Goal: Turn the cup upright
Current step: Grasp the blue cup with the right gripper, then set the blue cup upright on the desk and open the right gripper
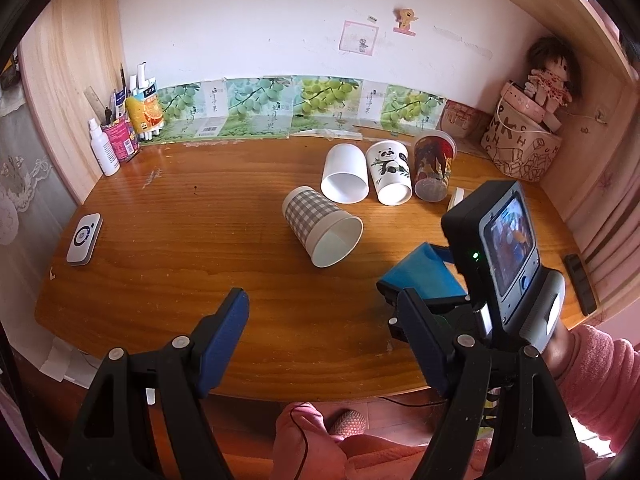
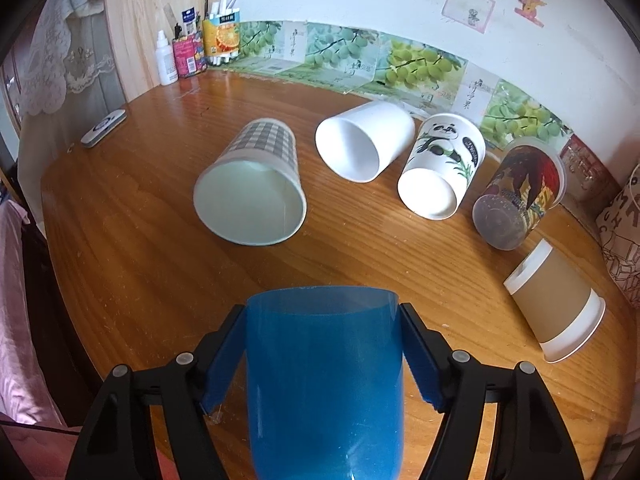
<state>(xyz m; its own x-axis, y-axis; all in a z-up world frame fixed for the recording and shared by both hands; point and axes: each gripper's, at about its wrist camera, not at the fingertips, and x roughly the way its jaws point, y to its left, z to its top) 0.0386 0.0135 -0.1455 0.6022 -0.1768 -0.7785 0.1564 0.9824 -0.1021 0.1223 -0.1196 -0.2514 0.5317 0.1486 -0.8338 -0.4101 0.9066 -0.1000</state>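
Your right gripper [image 2: 322, 354] clamps the translucent blue plastic cup [image 2: 324, 380], held level above the brown wooden desk [image 2: 140, 240]; your left gripper [image 1: 324, 340] hovers beside it, fingers spread and empty.

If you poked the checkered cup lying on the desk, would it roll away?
Probably yes. The checkered cup lies on its side on the smooth wooden desk, so a nudge would likely set it rolling. Its mouth is wider than its base, so it would probably curve rather than go straight. It looks like thin, empty paper, so likely light and easy to squash.
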